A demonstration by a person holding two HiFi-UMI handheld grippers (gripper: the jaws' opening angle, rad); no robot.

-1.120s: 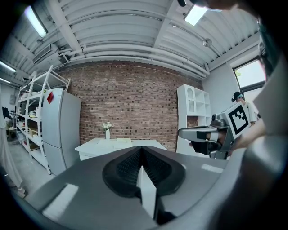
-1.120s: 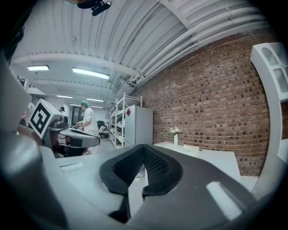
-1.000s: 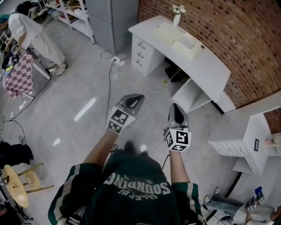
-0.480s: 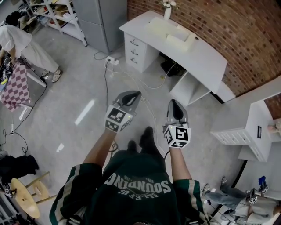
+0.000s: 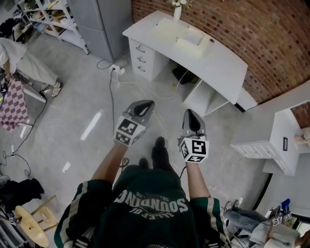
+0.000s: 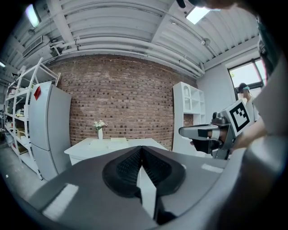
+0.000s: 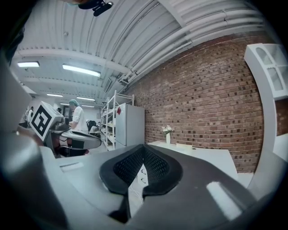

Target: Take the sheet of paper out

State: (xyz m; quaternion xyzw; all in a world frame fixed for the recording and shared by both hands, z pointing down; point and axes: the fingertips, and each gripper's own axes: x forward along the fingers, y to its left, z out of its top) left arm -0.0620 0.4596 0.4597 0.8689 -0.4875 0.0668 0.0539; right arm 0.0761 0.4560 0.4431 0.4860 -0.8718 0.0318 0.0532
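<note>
Nearest, my shoes stand on the grey floor, and just ahead of them I hold both tools out side by side, nearly level. The left gripper has its jaws pressed tip to tip with nothing between them. The right gripper is closed the same way and is empty too. Past them a white cable trails over the floor toward a power strip. Beyond that is the white desk, well apart from both tools, its long side running from upper left to lower right in the head view. At its far end lie a pale flat pad and a low white block, close to a vase of flowers against the brick wall. I judge the sheet of paper is there, on or in one of those two, though from here I cannot tell which, nor which way its long edge runs. It lies straight ahead, and neither hand is clearly closer. My left tool points more squarely at the spot, since those pale things sit just over its tips in the left gripper view.
</note>
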